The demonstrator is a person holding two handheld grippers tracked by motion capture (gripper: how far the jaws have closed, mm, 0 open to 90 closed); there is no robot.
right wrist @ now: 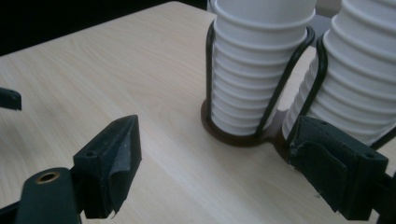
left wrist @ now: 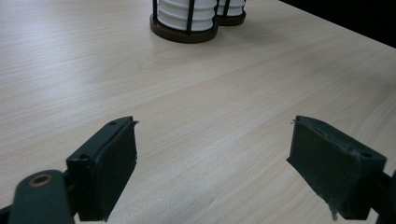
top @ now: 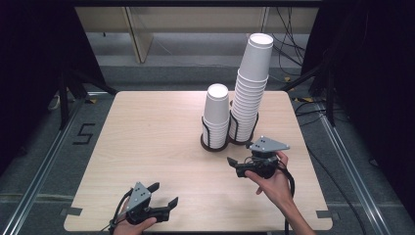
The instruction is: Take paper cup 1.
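A pale wooden table [top: 147, 147] holds two stacks of white paper cups, each standing in a dark wire holder on a round base. The shorter stack [top: 217, 115] is on the left, and the taller stack [top: 249, 88] touches it on the right, leaning slightly at the top.

Your right gripper [top: 235, 164] hovers just in front of the holders, its jaws apart with nothing between them. In the right gripper view the shorter stack [right wrist: 259, 70] sits ahead between the jaws, with the taller stack [right wrist: 355, 79] just behind the right-hand jaw.

Your left gripper [top: 164, 195] rests near the table's front edge, well apart from the cups, its jaws also apart and empty.

The step looks like an approach to take a cup. Raise the right gripper level with a top cup's wall, above the wire uprights. Close gently on one cup alone, since thin paper crushes easily. Lift straight up so the stack below stays seated.
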